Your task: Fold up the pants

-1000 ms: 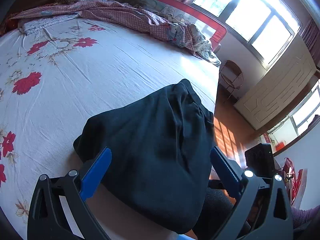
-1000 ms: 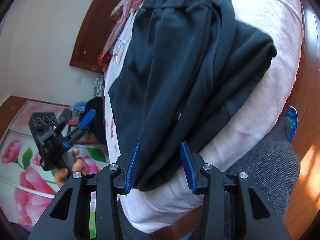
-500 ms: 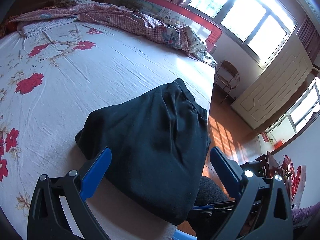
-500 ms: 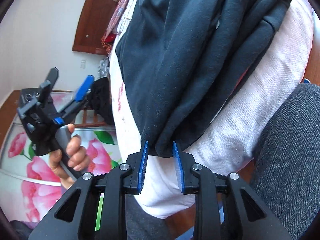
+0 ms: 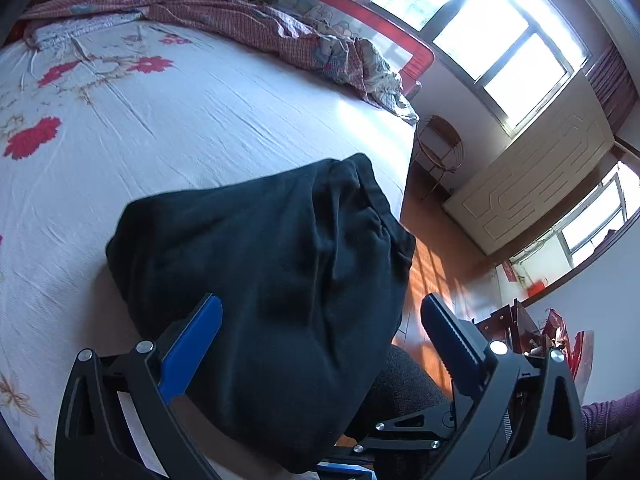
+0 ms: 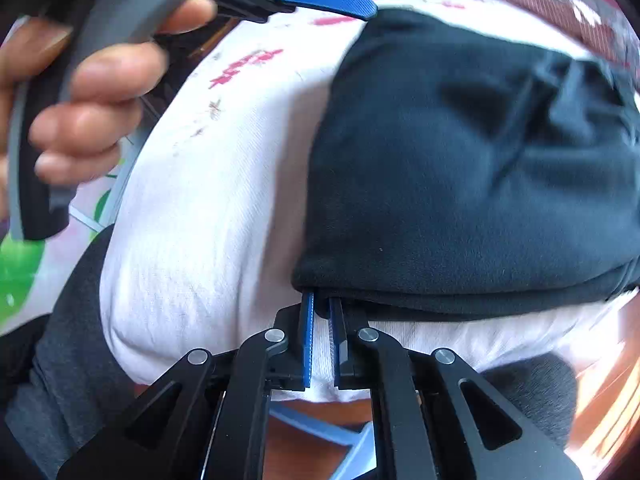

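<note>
The dark folded pants [image 5: 280,280] lie near the edge of the bed, on a white sheet with red flowers [image 5: 200,120]. My left gripper [image 5: 320,300] hovers over their near end, open wide, one blue finger on each side and nothing pinched. In the right wrist view the pants [image 6: 480,160] fill the upper right. My right gripper [image 6: 321,302] sits at their lower left corner with its jaws closing to a narrow slit, the tips nipping the bottom edge of the fabric. A hand holds the left gripper [image 6: 320,0] at the top left.
A crumpled checked blanket [image 5: 240,20] lies along the bed's far side. Past the bed's right edge are wooden floor [image 5: 432,264], a small chair [image 5: 440,148] and a white cabinet [image 5: 528,184]. A knee in grey trousers [image 6: 60,340] is against the mattress.
My right gripper swung and rolled round to the pants' near edge while its jaws narrowed onto the hem. The left gripper dipped slightly toward the pants and stayed open.
</note>
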`<state>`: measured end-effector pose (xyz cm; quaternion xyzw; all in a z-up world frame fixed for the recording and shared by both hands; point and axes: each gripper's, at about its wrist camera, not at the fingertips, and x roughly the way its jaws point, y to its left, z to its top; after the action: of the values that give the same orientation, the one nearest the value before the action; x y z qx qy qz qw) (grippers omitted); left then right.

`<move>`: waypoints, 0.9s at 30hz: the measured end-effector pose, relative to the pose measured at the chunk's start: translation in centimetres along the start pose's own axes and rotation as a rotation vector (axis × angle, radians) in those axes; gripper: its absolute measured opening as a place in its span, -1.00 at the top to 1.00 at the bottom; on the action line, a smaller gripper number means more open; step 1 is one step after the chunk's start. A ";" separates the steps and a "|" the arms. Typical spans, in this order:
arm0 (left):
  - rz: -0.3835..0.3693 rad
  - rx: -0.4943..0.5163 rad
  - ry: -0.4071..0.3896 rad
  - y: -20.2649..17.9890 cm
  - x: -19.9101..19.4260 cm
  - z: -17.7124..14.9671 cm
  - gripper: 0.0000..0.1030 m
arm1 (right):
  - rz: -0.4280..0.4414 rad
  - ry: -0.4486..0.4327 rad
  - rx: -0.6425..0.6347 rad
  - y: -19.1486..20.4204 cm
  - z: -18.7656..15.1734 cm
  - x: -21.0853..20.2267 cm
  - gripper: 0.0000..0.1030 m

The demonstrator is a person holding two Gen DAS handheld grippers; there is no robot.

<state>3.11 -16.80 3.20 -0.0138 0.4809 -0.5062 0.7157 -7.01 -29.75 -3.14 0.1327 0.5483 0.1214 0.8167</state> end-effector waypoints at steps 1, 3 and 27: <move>-0.005 -0.003 0.027 0.0 1.1 -0.5 -0.94 | 0.065 0.019 0.072 -1.1 0.0 -1.0 0.80; 0.029 0.003 0.056 -0.1 2.6 -1.5 -0.94 | 0.171 -0.057 0.163 -3.3 -0.4 -5.2 0.69; 0.075 -0.029 -0.037 0.5 -0.8 -3.0 -0.94 | -0.229 -0.503 0.408 -19.2 2.4 -17.8 1.00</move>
<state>1.37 -14.58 1.83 -0.0154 0.4749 -0.4719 0.7427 -10.34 -54.07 6.42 0.2564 0.3540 -0.1198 0.8914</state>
